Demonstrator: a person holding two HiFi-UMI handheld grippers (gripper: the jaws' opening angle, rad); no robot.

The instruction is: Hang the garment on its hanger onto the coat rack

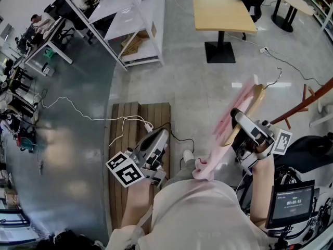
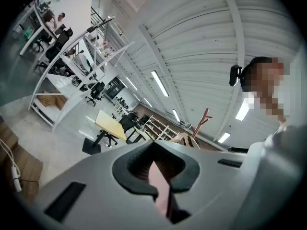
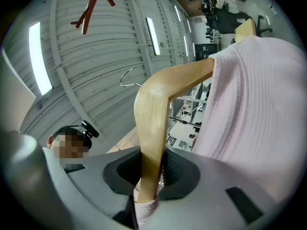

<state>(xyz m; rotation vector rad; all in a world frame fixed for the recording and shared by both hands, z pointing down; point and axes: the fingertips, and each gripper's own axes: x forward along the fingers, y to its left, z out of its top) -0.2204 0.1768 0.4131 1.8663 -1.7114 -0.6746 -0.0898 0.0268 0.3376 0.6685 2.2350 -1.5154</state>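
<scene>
Wooden hanger [image 3: 152, 110] is clamped by one arm between the right gripper's [image 3: 148, 176] jaws, right of centre in the head view. It tilts upward, and its metal hook [image 1: 274, 79] is near the reddish-brown coat rack [image 1: 308, 102] at the right edge but not on it. A pink garment [image 1: 227, 124] drapes from the hanger down to lower centre. The left gripper [image 1: 161, 135], lower left of centre, stands apart from the garment. Its jaws are nearly together with a pink sliver in the slit; whether they pinch cloth cannot be told.
</scene>
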